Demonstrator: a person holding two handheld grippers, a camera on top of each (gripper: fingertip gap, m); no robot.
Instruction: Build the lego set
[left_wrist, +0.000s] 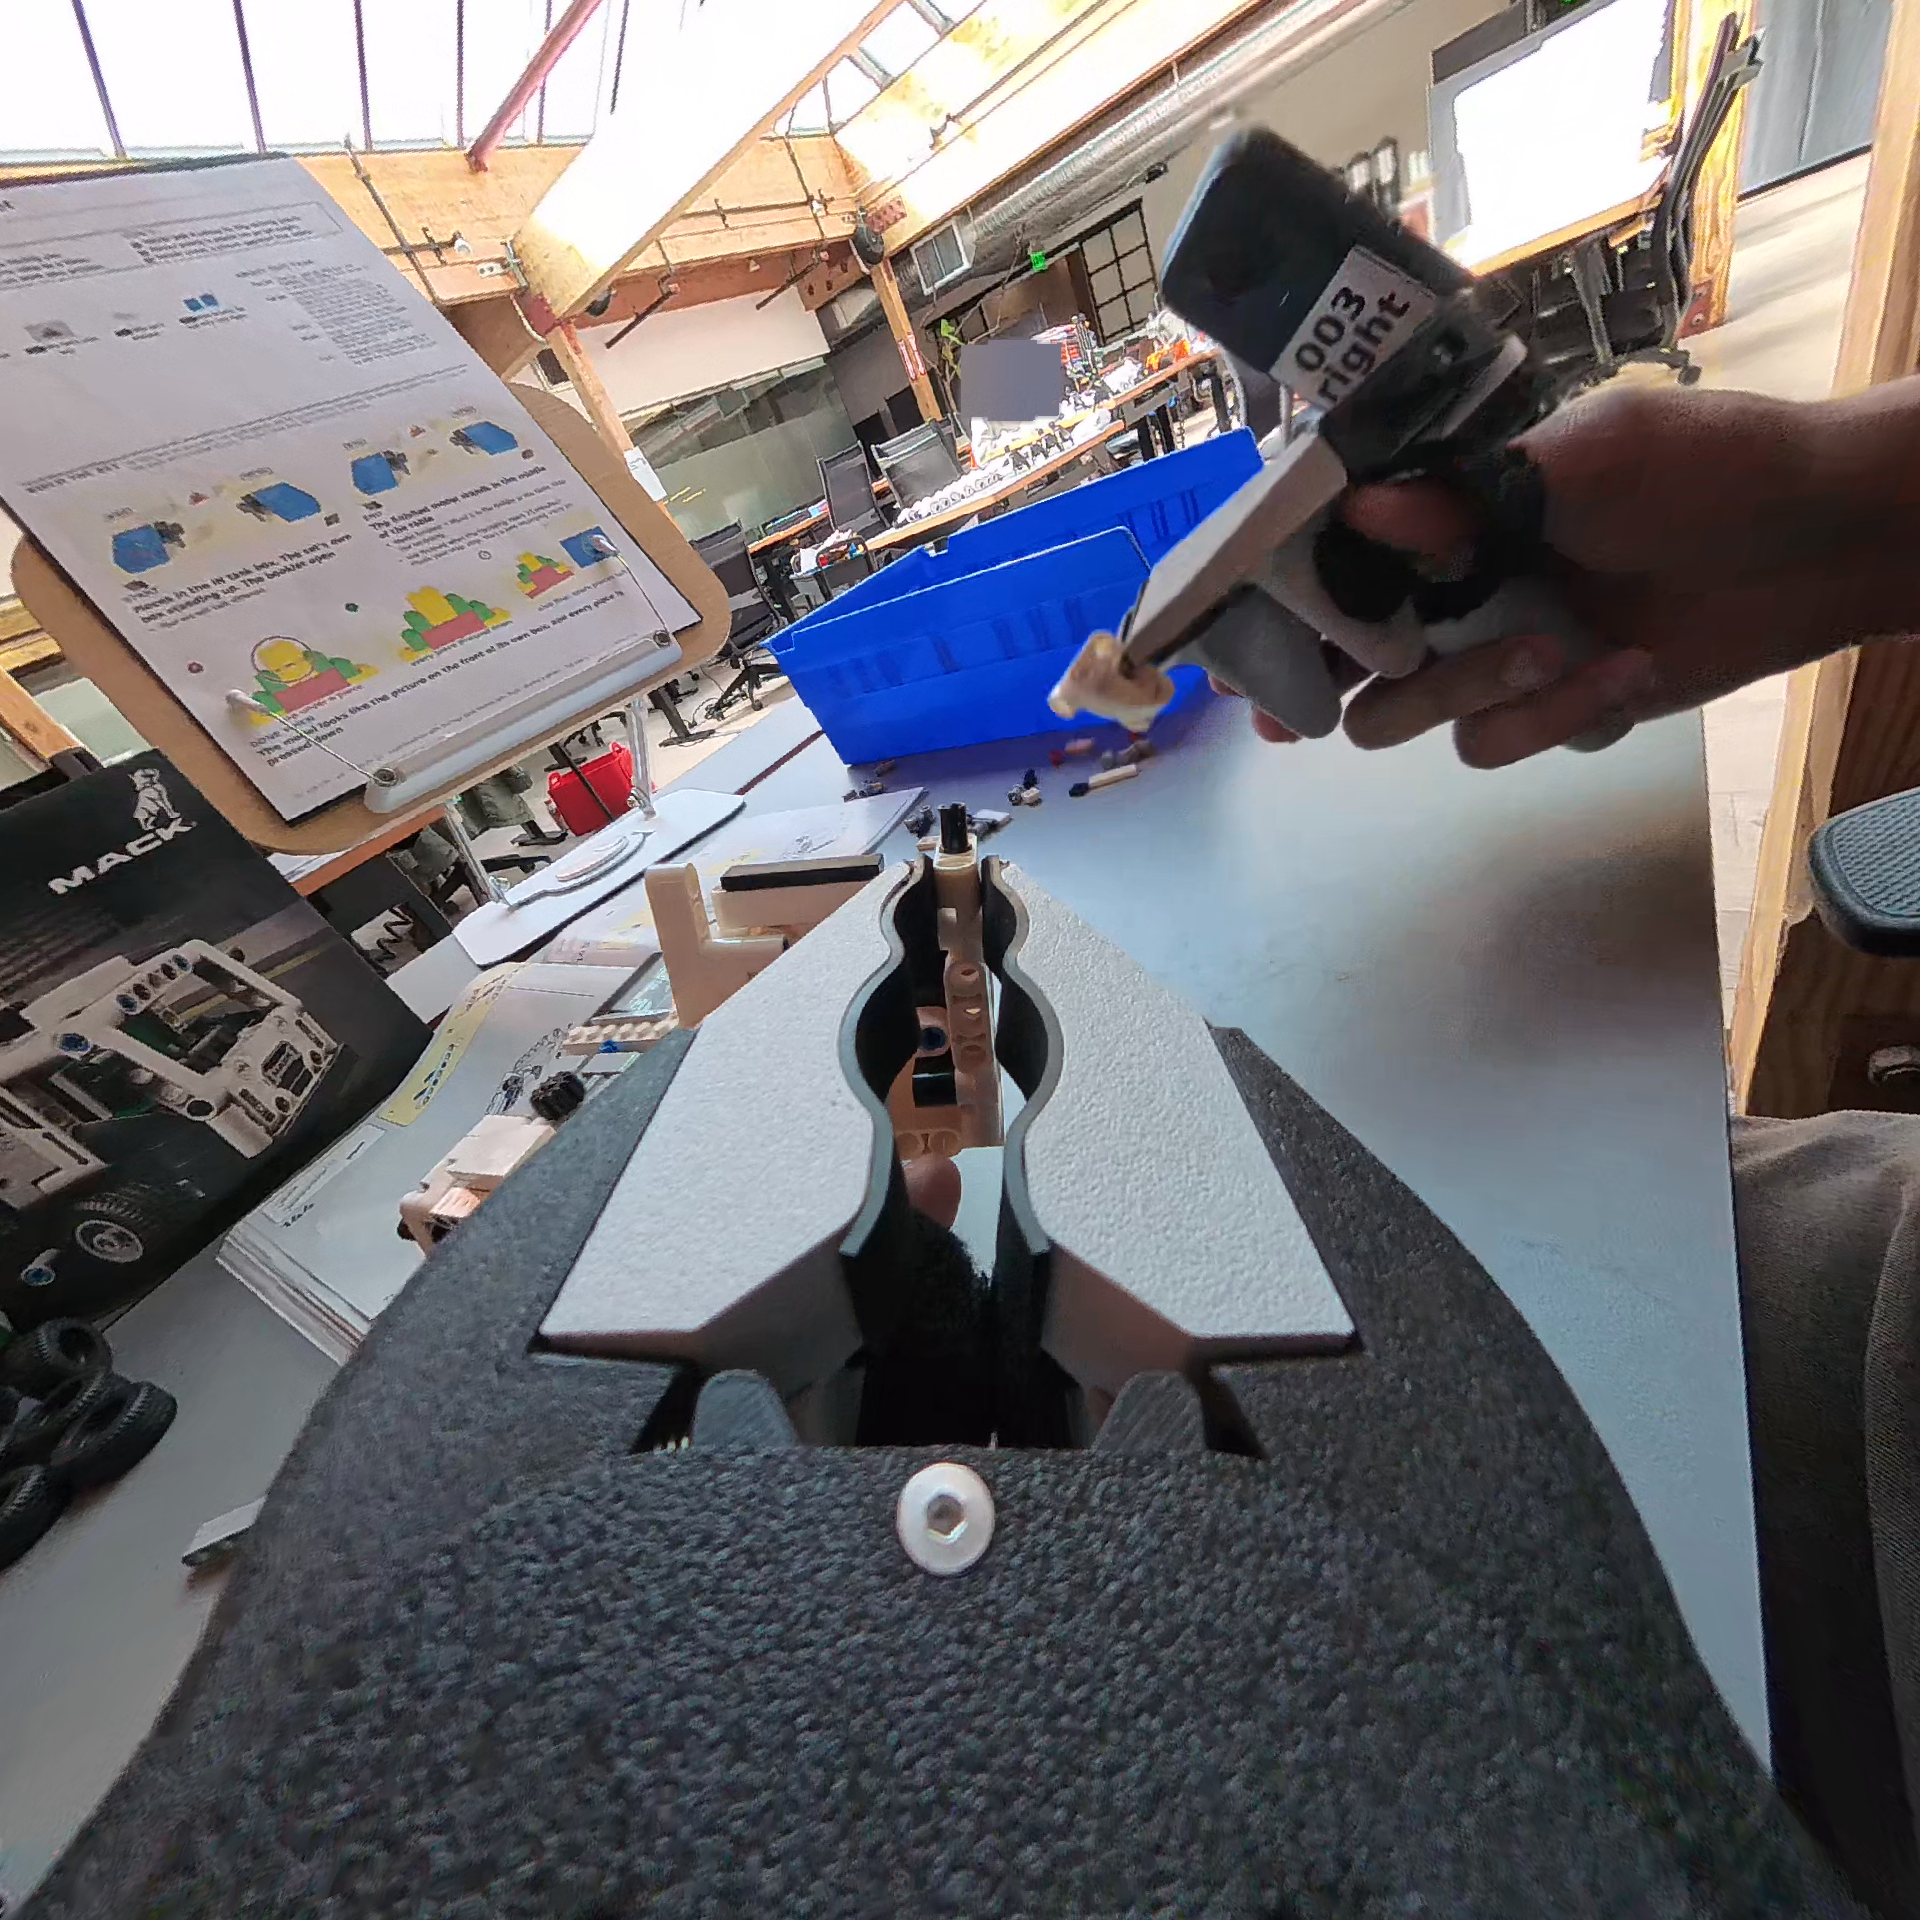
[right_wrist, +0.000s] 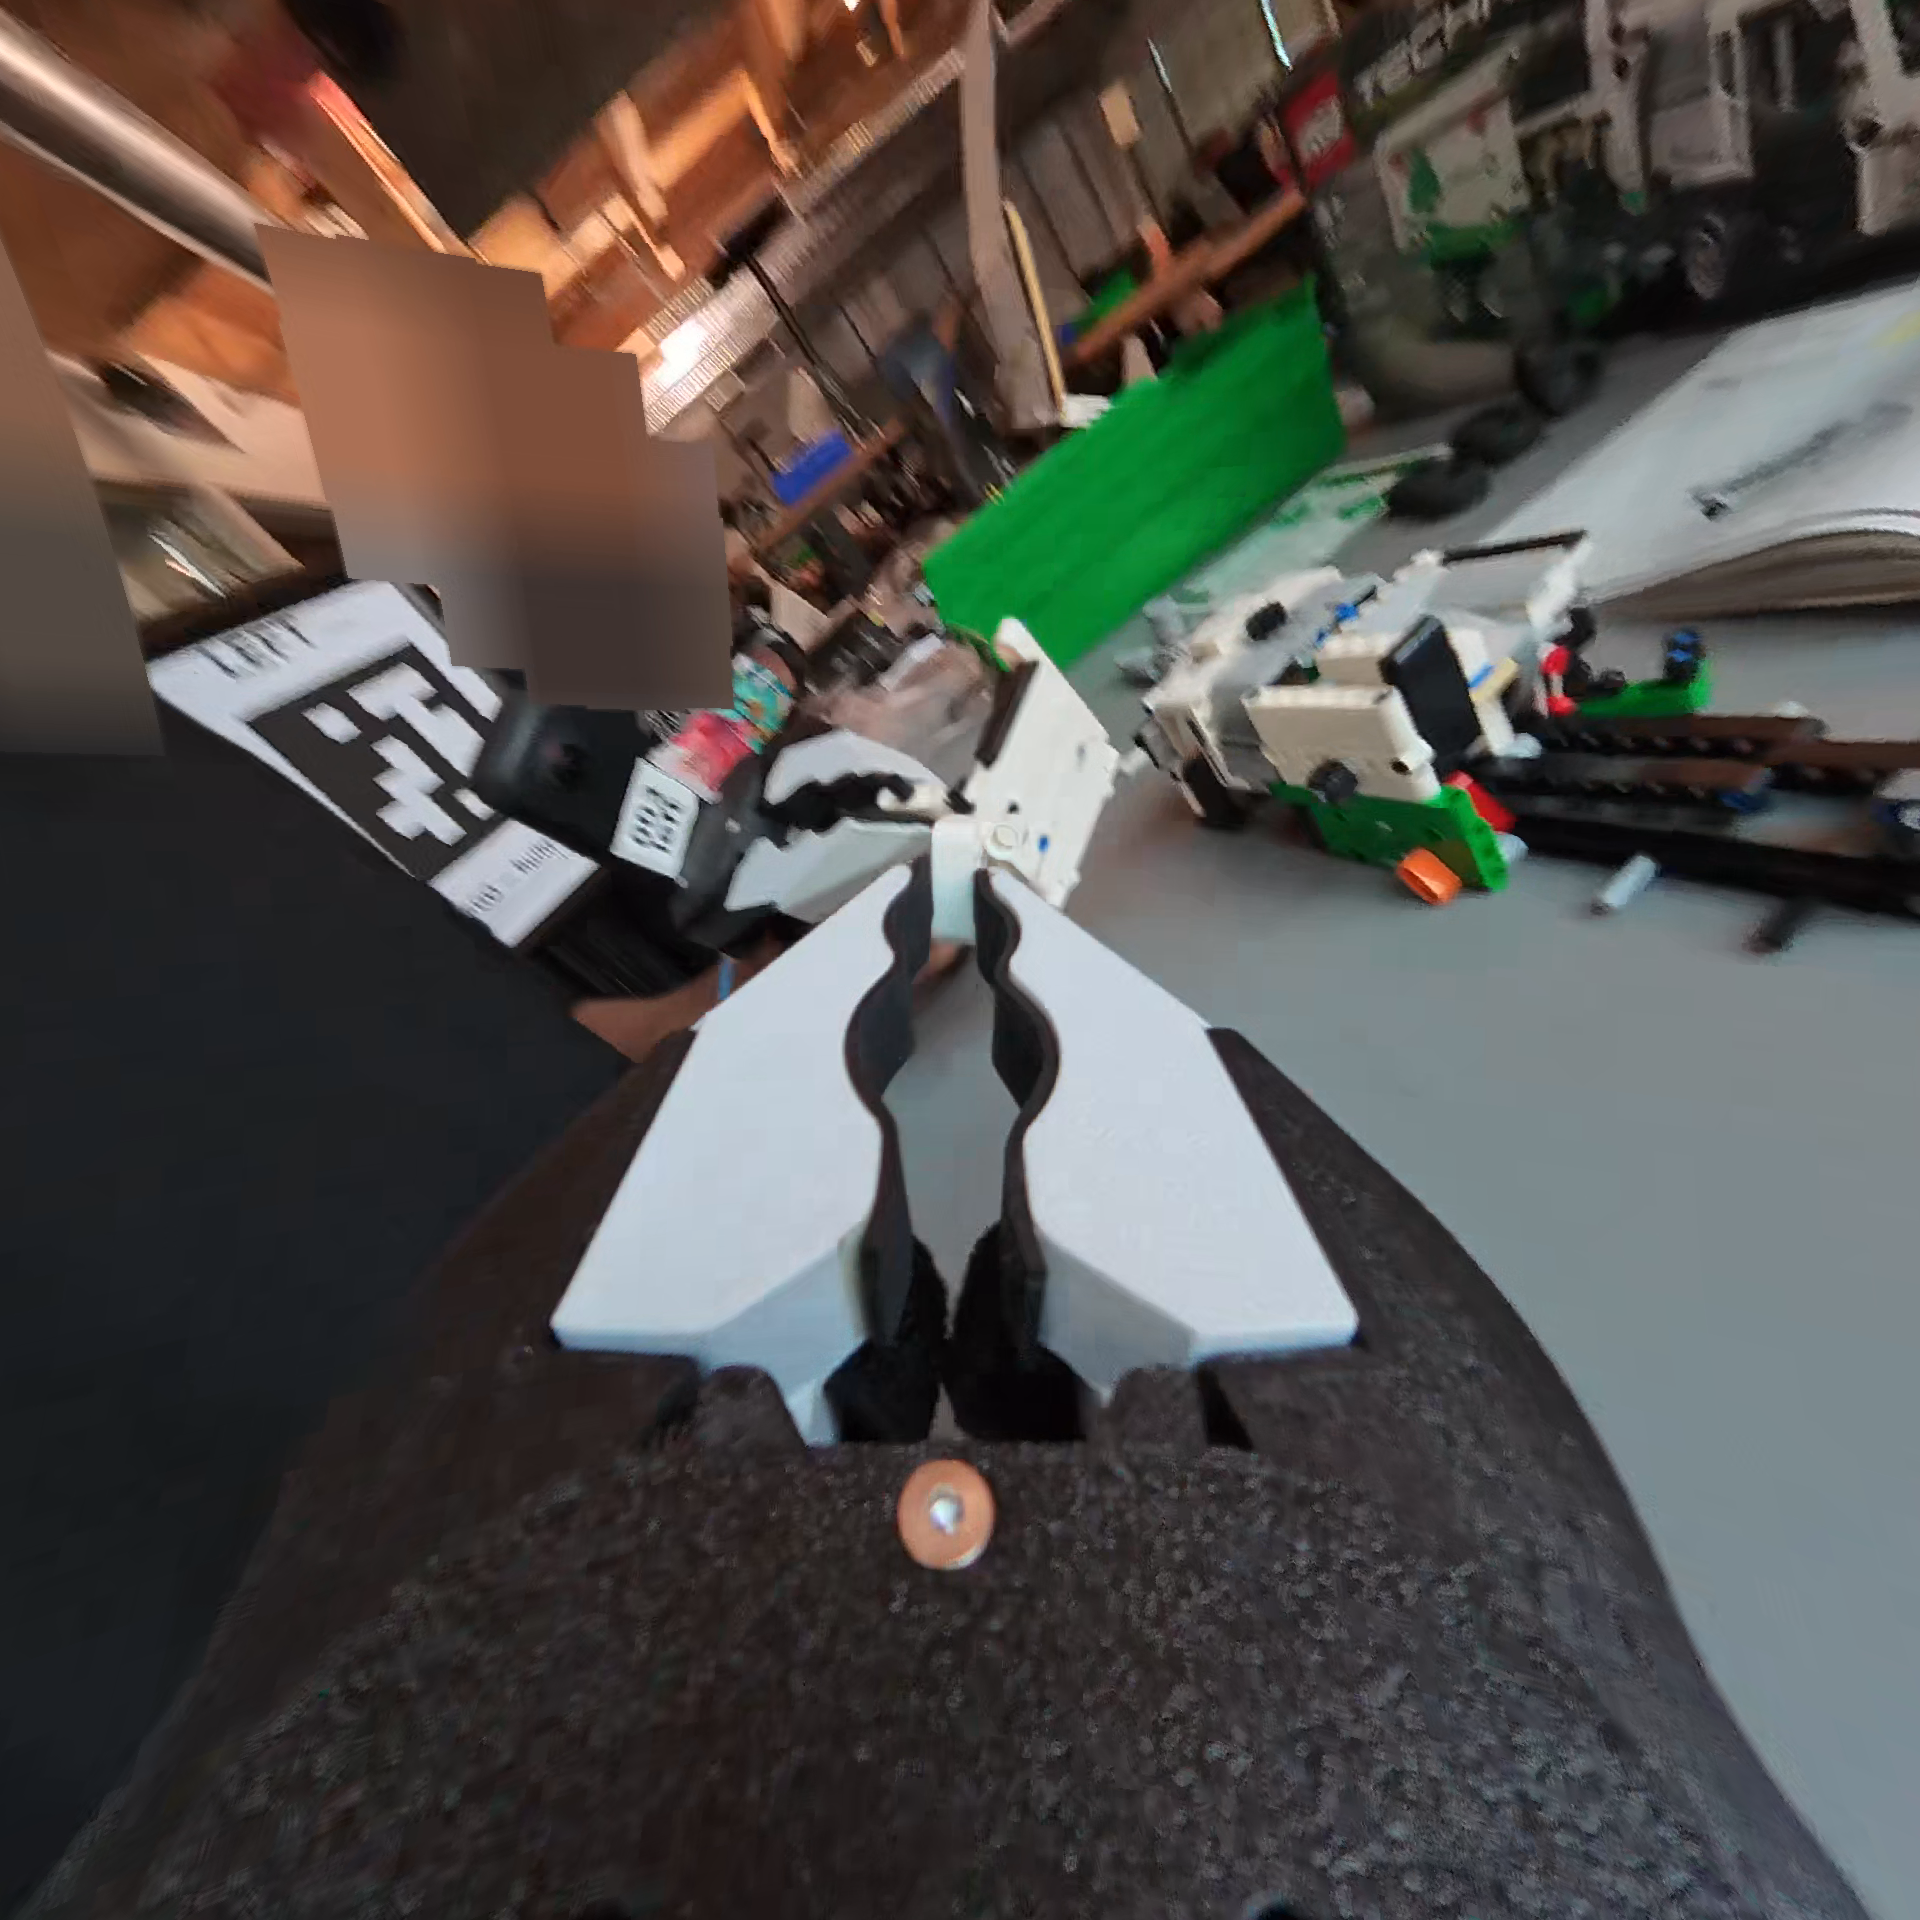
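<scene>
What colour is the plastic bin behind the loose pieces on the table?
Bright blue: the rectangular plastic bin shows best in the left wrist view, beyond the scattered small pieces.

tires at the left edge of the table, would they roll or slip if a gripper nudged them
The tires look like treaded black rubber, so probably grippy, soft and light. They lie heaped, mostly on their sides, so a nudge would likely slide or topple them; one knocked upright could roll across the smooth table.

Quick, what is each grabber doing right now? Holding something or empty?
Left gripper: shut on a white lego assembly.
Right gripper: shut on a small white lego piece, held up off the table.
</scene>
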